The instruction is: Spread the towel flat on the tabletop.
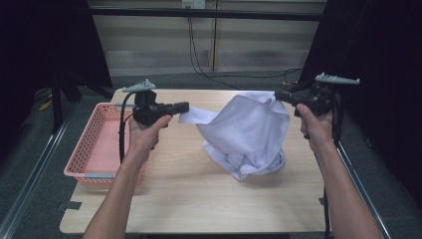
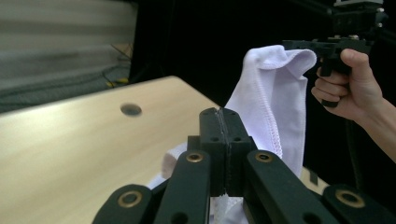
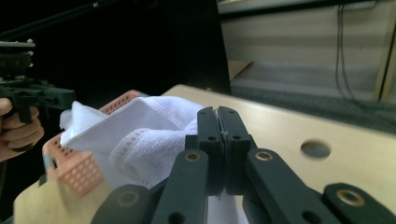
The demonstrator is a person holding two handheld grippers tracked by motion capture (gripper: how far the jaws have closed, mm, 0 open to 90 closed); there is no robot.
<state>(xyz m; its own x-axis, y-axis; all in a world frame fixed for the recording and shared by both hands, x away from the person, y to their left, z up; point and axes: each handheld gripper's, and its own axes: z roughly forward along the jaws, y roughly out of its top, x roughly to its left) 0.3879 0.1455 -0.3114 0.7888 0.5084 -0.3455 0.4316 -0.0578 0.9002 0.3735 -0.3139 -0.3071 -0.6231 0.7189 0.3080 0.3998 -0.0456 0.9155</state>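
Right now I have a white cloth (image 1: 246, 132) strung between my two tongs above the wooden table (image 1: 189, 194), its lower folds bunched in a soft heap on the pale, grainy tabletop while the upper part hangs in a loose sagging sheet. It is a thin woven fabric with a stitched hem (the row of small stitches along the edge reads clearly in the left gripper view (image 2: 273, 107)), and from my right gripper view the same hem looks thicker and almost terry-like where it rolls over itself (image 3: 140, 144). My left gripper (image 1: 183, 106) is clenched on one stretched-out corner of the cloth, the black jaws pressed flat together with fabric pinched out below them. My right gripper (image 1: 278, 94) is likewise clamped tight on the opposite top edge, jaws meeting with white cloth caught at their base. From above I see the pink plastic basket (image 1: 94, 142), a rectangular latticed tray, sitting at the table's left edge beside my left forearm and well apart from the cloth heap; my right gripper view catches only a perforated corner of it (image 3: 77, 170) behind the fabric. That view also shows a round hole (image 3: 315, 149) bored in the tabletop, and the left gripper view shows a similar dark hole (image 2: 130, 109) in the smooth wood.
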